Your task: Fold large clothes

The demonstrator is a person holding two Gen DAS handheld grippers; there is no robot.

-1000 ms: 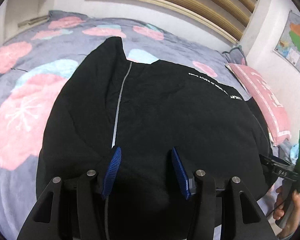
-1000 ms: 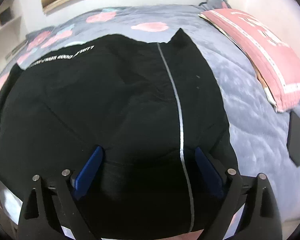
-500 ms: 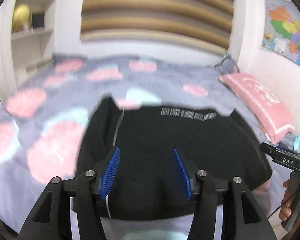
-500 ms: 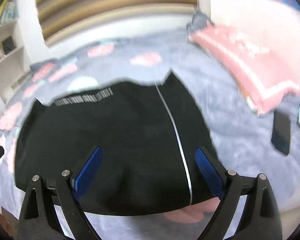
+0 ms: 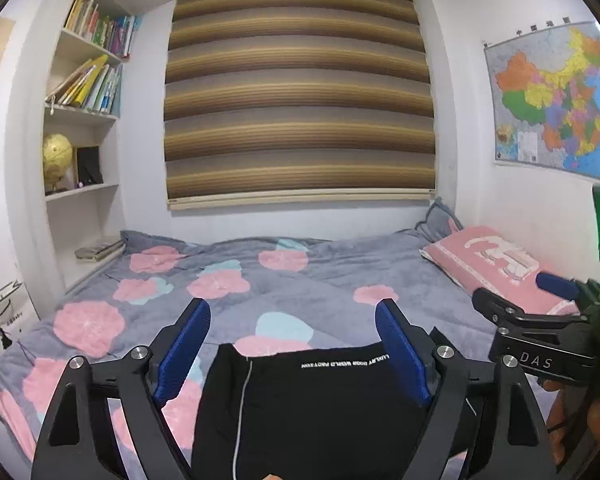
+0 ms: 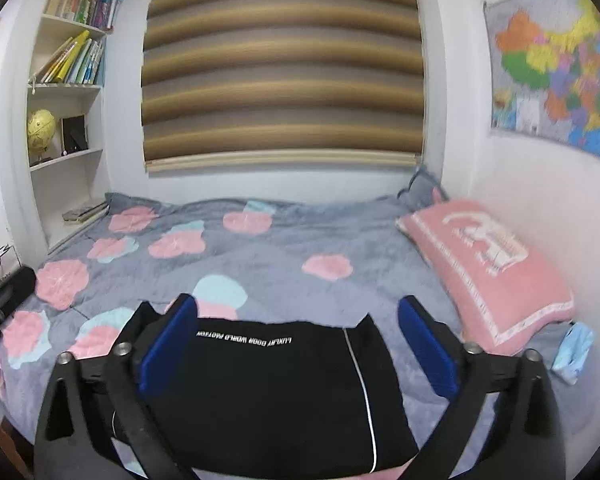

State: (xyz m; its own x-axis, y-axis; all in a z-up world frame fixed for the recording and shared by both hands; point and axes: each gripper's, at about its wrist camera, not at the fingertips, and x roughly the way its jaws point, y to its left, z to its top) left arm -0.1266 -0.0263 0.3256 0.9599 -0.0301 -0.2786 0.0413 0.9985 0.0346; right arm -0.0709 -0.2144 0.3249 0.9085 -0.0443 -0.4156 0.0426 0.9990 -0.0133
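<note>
You get even, soft indoor light with faint shadows. Fisheye bends the edges and darkens the corners. Your right view is slightly blurred; the left is sharper.

The folded black garment with white lettering (image 5: 312, 408) ran under the frame's lower edge; the colourful wall map (image 6: 556, 76) was blurred.

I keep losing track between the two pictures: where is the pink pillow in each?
Left wrist view: the pink pillow lies at the right edge, beyond the other claw.
Right wrist view: the pillow lies right of centre, against the wall.
Shared landmark: the striped blind over the bed.
</note>
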